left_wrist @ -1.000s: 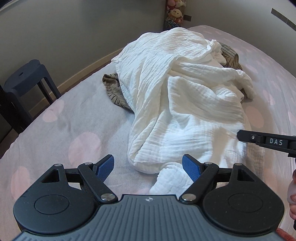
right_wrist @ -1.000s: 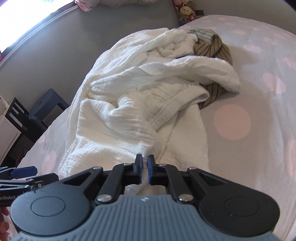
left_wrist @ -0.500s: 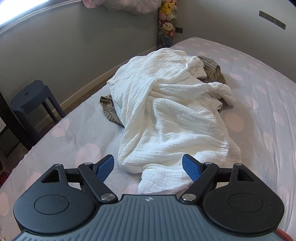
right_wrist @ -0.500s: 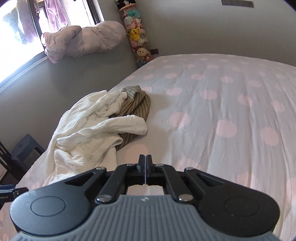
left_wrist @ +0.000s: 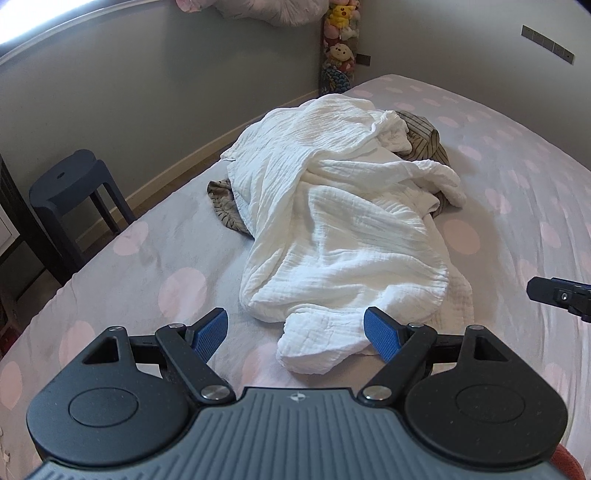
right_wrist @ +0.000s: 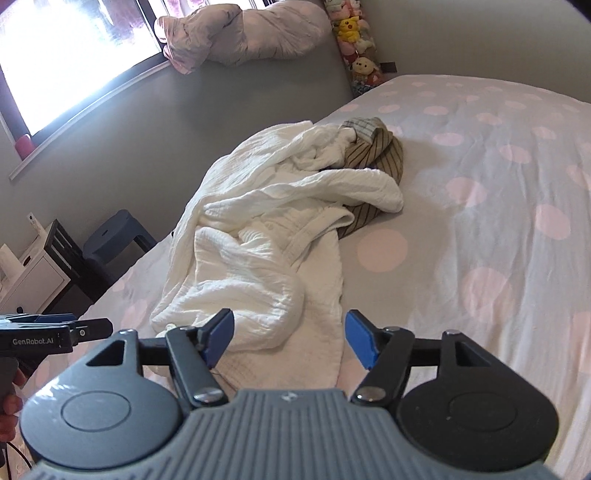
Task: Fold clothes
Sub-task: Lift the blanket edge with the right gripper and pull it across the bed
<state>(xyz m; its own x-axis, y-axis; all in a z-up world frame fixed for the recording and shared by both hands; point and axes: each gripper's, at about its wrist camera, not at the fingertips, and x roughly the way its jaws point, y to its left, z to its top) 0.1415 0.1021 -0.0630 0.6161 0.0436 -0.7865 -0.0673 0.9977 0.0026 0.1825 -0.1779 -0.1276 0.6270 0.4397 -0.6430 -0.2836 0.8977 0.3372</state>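
1. Blue pads sit far apart on the left gripper [left_wrist: 295, 334]. Its jaws are wide open and hold nothing. It hangs low over the bed [left_wrist: 155, 251], with the near tip of the white muslin garment [left_wrist: 340, 236] lying between the pads.
2. Blue pads on the right gripper [right_wrist: 289, 338] are spread wide too. It holds nothing and floats just above the near end of the white cloth.
3. Both grippers point the same way, along the bed toward the far wall.
4. The white garment lies crumpled on the grey sheet with pink dots. Its long side runs from the grippers away to the far corner.
5. A brown striped garment [right_wrist: 373, 155] peeks out from under the far end of the white one.
6. Only the right view shows the bright window [right_wrist: 74, 62] and the pink bundle [right_wrist: 240, 33] on the sill.
7. Only the left view shows striped cloth sticking out on the side near the dark blue stool [left_wrist: 74, 181].
8. Soft toys [left_wrist: 338, 44] hang in the far corner.
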